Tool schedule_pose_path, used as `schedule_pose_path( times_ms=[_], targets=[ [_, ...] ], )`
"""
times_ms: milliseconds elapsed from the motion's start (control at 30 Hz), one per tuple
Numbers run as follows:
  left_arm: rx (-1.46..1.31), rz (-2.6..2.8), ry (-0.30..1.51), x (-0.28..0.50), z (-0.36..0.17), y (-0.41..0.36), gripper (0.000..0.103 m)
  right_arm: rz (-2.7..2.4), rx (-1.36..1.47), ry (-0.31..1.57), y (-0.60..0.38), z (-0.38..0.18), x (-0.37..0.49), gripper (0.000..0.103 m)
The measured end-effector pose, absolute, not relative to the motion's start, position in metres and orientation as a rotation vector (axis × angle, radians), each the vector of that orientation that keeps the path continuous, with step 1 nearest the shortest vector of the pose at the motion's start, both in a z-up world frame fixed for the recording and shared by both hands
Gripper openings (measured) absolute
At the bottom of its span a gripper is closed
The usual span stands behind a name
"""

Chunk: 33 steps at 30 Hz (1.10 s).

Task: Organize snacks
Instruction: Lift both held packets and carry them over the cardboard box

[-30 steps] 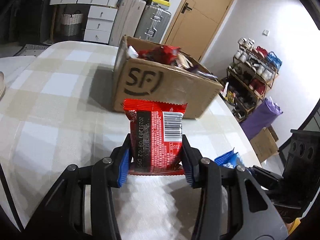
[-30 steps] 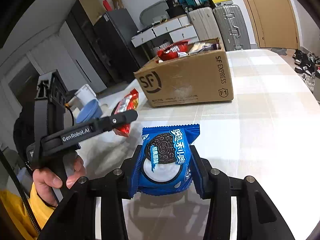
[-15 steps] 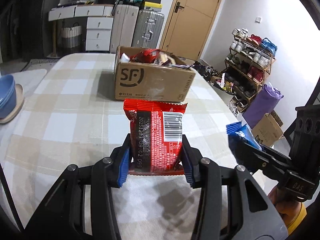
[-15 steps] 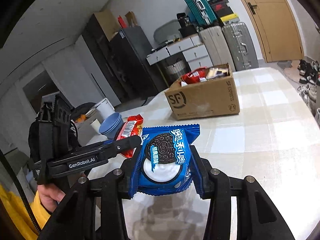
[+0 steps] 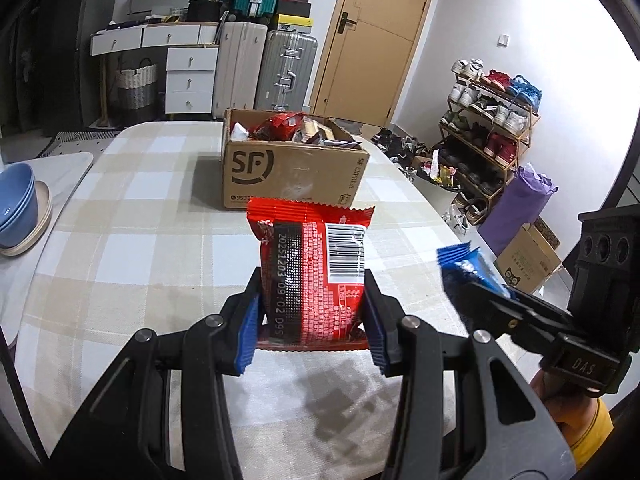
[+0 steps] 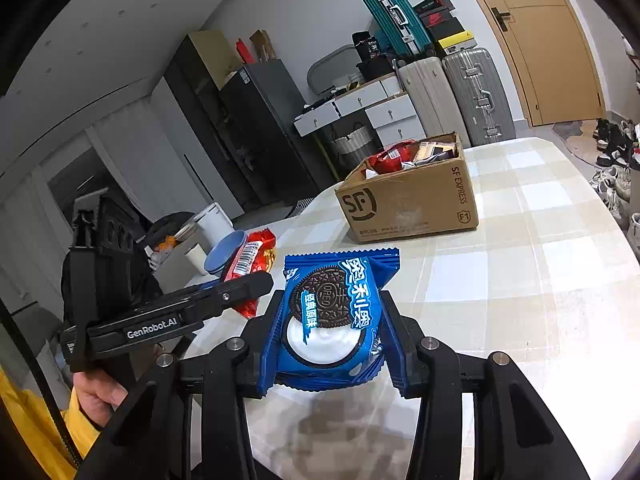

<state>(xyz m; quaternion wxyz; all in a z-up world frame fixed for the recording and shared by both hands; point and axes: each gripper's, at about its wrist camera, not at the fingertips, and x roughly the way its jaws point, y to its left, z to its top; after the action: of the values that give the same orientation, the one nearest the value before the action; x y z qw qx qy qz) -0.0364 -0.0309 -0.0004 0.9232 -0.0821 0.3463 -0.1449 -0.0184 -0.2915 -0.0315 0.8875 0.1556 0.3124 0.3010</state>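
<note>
Carry step: left gripper (image 5: 312, 312) clamps red foil snack packet (image 5: 310, 264), right gripper (image 6: 330, 340) clamps blue Oreo packet (image 6: 332, 312); next probably drop into brown cardboard box (image 5: 292, 174).

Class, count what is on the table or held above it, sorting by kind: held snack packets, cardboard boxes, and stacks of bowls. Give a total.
Held snack packets: 2, the red packet and the blue Oreo packet
Cardboard boxes: 1, the SF box
Stacks of bowls: 1, the blue bowls
Total: 4

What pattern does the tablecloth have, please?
The tablecloth is beige-and-white check, clearest from the left wrist.
</note>
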Motion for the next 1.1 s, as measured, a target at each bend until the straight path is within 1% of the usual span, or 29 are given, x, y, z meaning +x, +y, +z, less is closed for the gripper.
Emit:
schedule_pose_path(
  times_ms=[233, 400, 533, 733, 867, 1100],
  targets=[
    [-0.181, -0.280, 0.741, -0.019, -0.012, -0.017, 0.041, 0.618, 0.350, 0.664, -0.299, -0.046, -0.005, 0.044],
    [-0.192, -0.269, 0.763, 0.014, -0.027, -0.015, 0.041, 0.612, 0.375, 0.687, -0.304, -0.058, 0.014, 0.044],
    [-0.198, -0.265, 0.768, 0.039, -0.030, -0.013, 0.041, 0.608, 0.378, 0.680, -0.308, -0.055, 0.033, 0.044],
    [-0.185, -0.256, 0.739, 0.090, -0.011, -0.006, 0.041, 0.635, 0.360, 0.620, -0.312, -0.022, 0.072, 0.044],
    [-0.113, -0.216, 0.666, 0.125, 0.015, -0.005, 0.041, 0.694, 0.417, 0.595, -0.316, 0.007, 0.113, 0.044],
    [-0.085, -0.222, 0.602, 0.208, 0.052, 0.000, 0.041, 0.689, 0.353, 0.580, -0.305, 0.055, 0.183, 0.044]
  ],
)
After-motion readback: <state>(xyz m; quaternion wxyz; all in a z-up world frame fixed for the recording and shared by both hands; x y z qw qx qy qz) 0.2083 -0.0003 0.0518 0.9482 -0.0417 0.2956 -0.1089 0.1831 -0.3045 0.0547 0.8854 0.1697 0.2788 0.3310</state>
